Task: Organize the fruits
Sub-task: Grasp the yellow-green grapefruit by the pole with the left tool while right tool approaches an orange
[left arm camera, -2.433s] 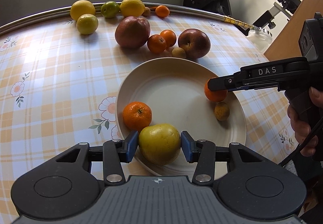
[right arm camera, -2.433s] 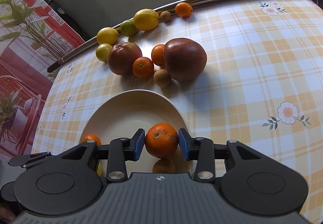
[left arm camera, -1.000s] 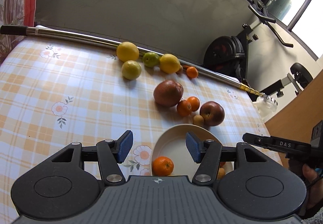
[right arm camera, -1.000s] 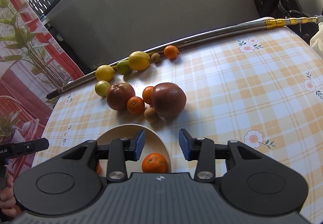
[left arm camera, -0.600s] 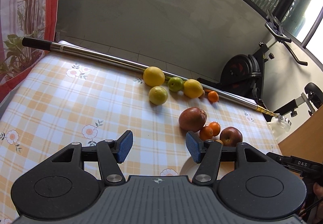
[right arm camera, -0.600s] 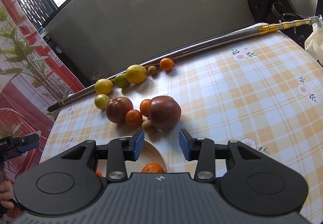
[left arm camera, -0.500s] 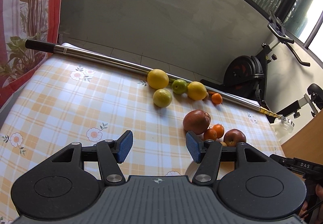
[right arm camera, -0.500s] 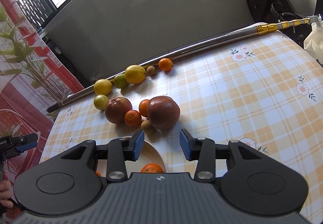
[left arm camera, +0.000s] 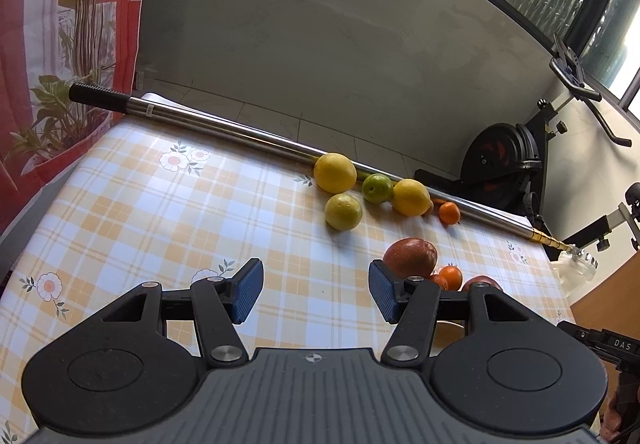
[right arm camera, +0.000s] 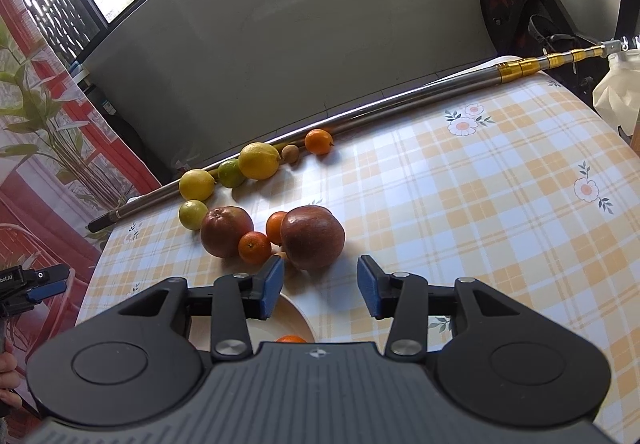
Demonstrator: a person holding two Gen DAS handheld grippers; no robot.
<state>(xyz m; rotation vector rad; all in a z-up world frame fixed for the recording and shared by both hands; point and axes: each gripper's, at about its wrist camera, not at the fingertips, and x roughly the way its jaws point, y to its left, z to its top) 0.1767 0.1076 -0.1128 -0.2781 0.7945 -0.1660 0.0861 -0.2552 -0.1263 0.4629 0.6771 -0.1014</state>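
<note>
We've got both grippers hovering over the surface [left arm camera: 168, 212] right now, the one with the orange plaid cloth and little flowers. The left gripper [left arm camera: 316, 290] has its fingers spread apart with nothing between them, just bare cloth below. Same deal with the right gripper [right arm camera: 320, 286]: fingers apart and empty, pointing toward the big dark red fruit [right arm camera: 312, 242].

Most of the fruit sits loose on the cloth. Along the metal pole [left arm camera: 240, 132] at the far edge we see two lemons [left arm camera: 335, 172] [left arm camera: 411, 197] with a green lime [left arm camera: 377, 188] between them, a yellow-green citrus [left arm camera: 343, 211] just in front, and a small tangerine [left arm camera: 449, 212] off to the right. A tiny brown fruit [right arm camera: 290, 154] sits by the pole too, clear only in the right view.

Nearer to us there's a cluster: two big reddish fruits [right arm camera: 226, 231] with two small oranges [right arm camera: 254, 247] [right arm camera: 275, 227] squeezed between them.

The cream plate [right arm camera: 298, 318] is tucked right under the right gripper, mostly hidden, with the top of one orange [right arm camera: 291, 339] peeking out on it. Can't tell what else is on there.
</note>
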